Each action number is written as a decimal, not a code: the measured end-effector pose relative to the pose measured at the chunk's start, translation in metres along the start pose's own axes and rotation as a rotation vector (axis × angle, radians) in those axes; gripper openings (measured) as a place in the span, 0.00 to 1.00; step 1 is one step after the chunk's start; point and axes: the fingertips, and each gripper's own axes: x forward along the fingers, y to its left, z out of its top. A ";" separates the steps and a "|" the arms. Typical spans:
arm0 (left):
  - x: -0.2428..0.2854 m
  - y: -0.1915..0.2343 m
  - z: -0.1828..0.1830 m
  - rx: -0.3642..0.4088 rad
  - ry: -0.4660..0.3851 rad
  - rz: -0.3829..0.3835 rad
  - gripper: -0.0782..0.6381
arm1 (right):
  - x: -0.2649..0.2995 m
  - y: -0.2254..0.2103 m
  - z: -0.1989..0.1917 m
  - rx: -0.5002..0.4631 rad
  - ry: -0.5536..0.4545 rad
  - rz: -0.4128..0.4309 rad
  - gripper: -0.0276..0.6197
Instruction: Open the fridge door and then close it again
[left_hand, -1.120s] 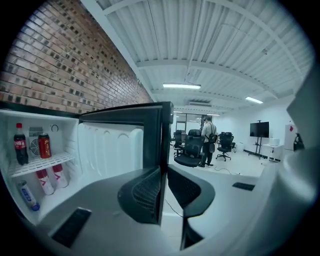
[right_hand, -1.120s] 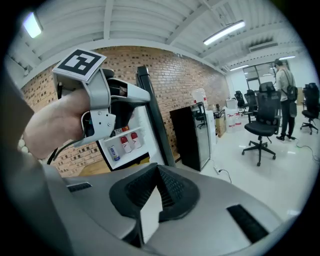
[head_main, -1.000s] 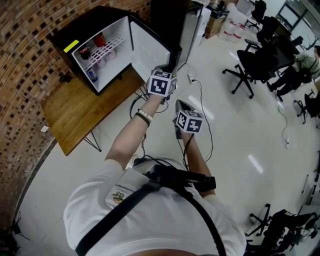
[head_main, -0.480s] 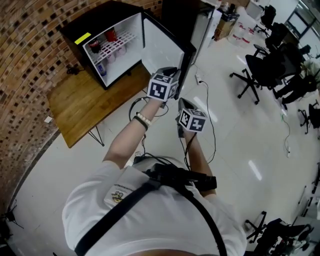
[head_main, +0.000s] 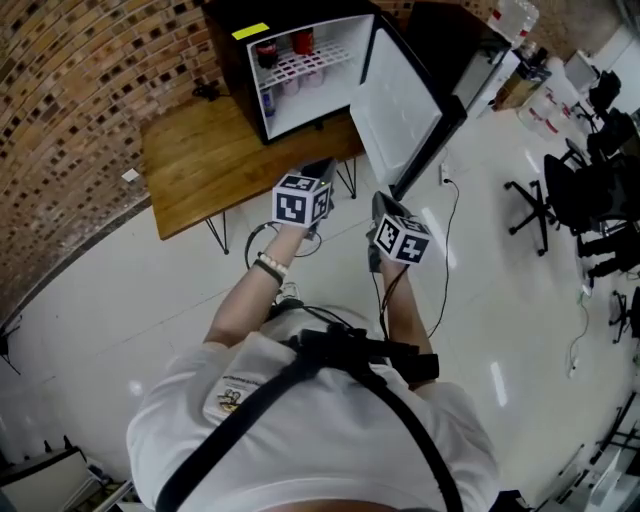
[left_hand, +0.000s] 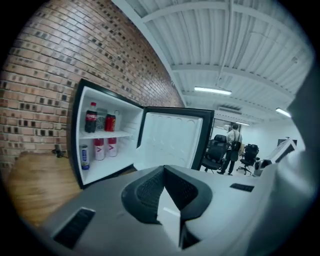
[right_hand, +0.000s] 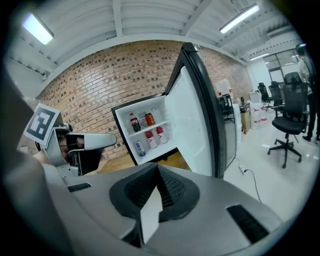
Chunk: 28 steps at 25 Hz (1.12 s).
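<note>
The black mini fridge (head_main: 300, 60) stands on a wooden table (head_main: 200, 165), with its white-lined door (head_main: 400, 105) swung wide open to the right. Bottles and cans (left_hand: 100, 122) line its shelves. My left gripper (head_main: 320, 170) hovers in front of the table edge, apart from the door. Its jaws have just been closing and are now shut with nothing between them (left_hand: 164, 170). To its right, below the door's free edge and clear of it, my right gripper (head_main: 385, 205) is also shut and empty (right_hand: 158, 167). The left gripper (right_hand: 100, 141) shows at the left of the right gripper view.
A brick wall (head_main: 80, 90) runs behind the table. A dark cabinet (head_main: 460, 50) stands behind the open door. A cable (head_main: 445, 200) trails over the white floor. Office chairs (head_main: 560, 190) stand to the right, and a person (left_hand: 232, 145) stands far off.
The left gripper was at the door's free edge; both grippers have since drawn back from the fridge toward me. The door stays open.
</note>
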 end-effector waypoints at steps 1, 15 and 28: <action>-0.010 0.010 -0.005 -0.008 -0.003 0.027 0.11 | 0.003 0.008 -0.002 -0.005 0.005 0.016 0.07; -0.083 0.058 -0.050 -0.028 0.021 0.198 0.11 | 0.012 0.065 -0.015 -0.109 0.033 0.106 0.07; -0.079 0.045 -0.049 -0.012 0.021 0.162 0.11 | -0.002 0.051 -0.008 -0.094 0.010 0.078 0.07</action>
